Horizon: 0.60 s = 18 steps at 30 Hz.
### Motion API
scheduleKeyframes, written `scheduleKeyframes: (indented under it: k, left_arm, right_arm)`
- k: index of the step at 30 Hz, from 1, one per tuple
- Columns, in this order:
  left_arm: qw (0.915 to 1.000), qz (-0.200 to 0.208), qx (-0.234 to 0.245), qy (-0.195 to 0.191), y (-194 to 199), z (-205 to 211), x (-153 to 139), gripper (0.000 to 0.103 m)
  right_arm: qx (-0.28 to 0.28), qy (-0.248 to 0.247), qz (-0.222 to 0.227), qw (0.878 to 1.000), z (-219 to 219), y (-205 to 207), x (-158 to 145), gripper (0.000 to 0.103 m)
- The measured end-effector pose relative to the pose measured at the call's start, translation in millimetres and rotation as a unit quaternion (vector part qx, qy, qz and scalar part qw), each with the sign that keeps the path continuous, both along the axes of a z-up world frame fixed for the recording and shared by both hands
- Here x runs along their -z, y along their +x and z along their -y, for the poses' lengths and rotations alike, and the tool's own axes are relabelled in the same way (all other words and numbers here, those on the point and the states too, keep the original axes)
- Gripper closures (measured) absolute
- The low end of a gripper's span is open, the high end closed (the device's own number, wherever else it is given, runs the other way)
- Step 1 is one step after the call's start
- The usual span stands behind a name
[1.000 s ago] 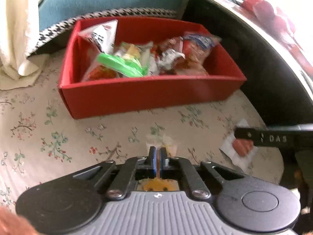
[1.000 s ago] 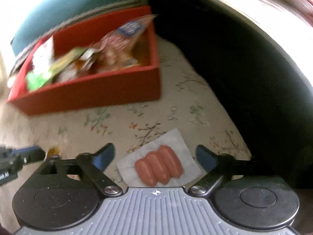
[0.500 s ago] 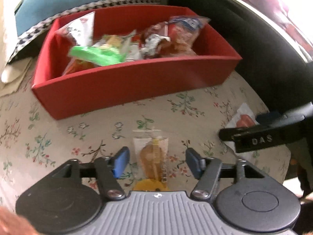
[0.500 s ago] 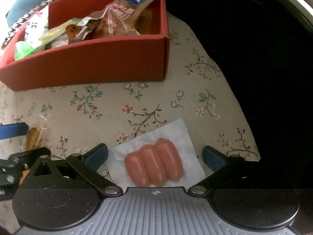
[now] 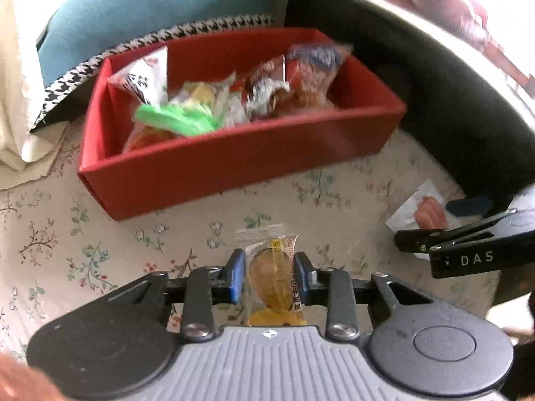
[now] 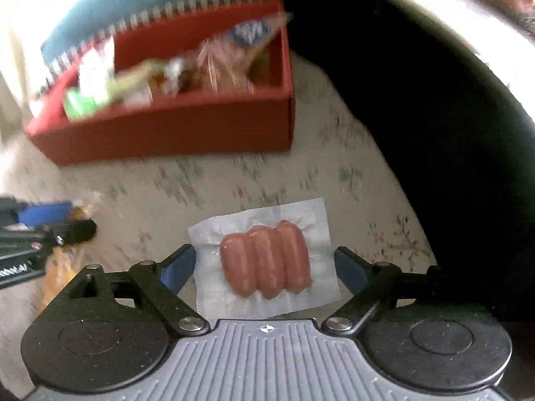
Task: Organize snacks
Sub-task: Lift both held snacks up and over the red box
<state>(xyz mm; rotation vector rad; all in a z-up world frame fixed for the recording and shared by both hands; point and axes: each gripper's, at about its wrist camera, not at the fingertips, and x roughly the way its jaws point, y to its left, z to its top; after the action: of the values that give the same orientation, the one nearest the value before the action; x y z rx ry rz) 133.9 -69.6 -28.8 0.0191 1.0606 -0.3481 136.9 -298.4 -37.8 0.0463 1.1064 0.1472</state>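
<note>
"DAS" in white letters on the black side of the right gripper [image 5: 468, 250], seen from the left wrist. Yellow snack packet [image 5: 272, 274] carries a yellow strip of print, too small to read. White packet [image 5: 143, 78] in the red box [image 5: 234, 163]: dark characters, blurred, unreadable.

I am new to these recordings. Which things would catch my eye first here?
First, the red box, heaped with snack packets, at the far side of the flowered tablecloth. Nearer, the left claw pinches a yellow snack packet, and the right claw straddles a sealed sausage pack.

A floral tablecloth [image 5: 67, 250] covers the table, with a teal cushion [image 5: 150, 10] behind in daylight.
</note>
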Motion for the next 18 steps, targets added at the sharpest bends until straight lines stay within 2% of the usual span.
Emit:
scheduleKeyframes:
  k: [7,18]
  left_arm:
    - [0.9985,0.03,-0.028,-0.036,11.7,-14.6,-29.5,0.078]
    - [0.9965,0.06,-0.051,-0.028,25.1,-23.5,-42.8,0.078]
  right_arm:
    - [0.008,0.039,0.047,0.998,-3.9,11.0,-29.5,0.011]
    - [0.006,0.056,0.087,0.995,-18.5,27.0,-53.3,0.01]
